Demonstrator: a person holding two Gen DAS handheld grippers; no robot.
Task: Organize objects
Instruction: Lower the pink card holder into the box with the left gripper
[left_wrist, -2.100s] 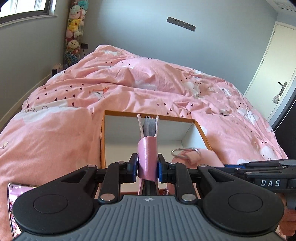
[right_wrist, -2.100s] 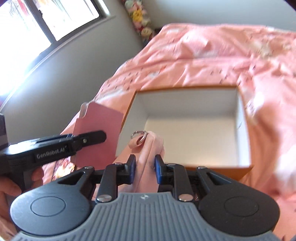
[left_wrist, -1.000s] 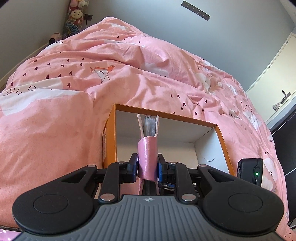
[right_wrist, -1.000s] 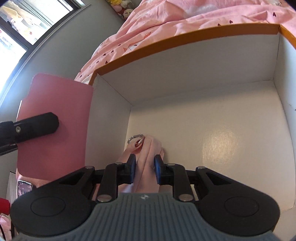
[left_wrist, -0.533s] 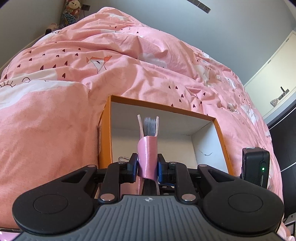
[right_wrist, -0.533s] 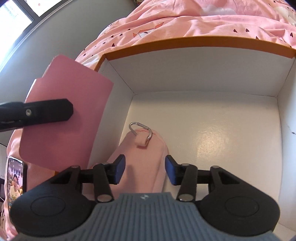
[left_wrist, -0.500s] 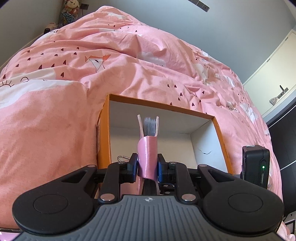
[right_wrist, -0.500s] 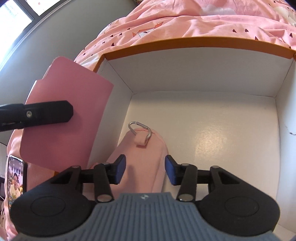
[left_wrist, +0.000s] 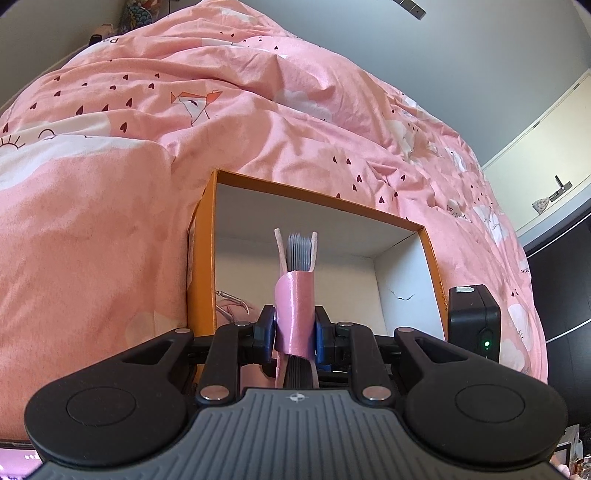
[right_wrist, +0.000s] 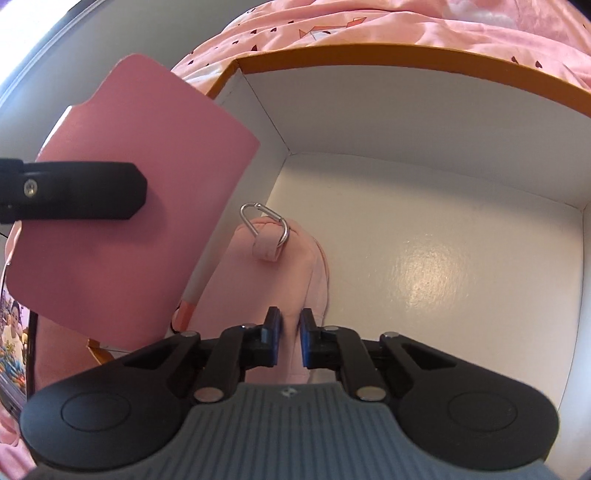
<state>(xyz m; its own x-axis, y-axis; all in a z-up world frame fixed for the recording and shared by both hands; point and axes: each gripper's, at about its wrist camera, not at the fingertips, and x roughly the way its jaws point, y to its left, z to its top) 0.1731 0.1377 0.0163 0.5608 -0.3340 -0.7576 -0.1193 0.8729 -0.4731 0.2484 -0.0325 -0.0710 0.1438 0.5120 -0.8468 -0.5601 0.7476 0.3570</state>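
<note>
Left tongs (left_wrist: 294, 329) tilted down over box (left_wrist: 205, 236), clamping notebook (left_wrist: 295, 306); right tongs (right_wrist: 289, 336) closed, empty.

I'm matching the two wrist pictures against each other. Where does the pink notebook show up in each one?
Left wrist view: the pink notebook stands edge-on at lower centre, clamped in the left tongs, pages fanned at the top.
Right wrist view: its flat cover fills the left side, beside the box's left wall.
Shared landmark: the orange-rimmed white box on the pink bedding.
</note>
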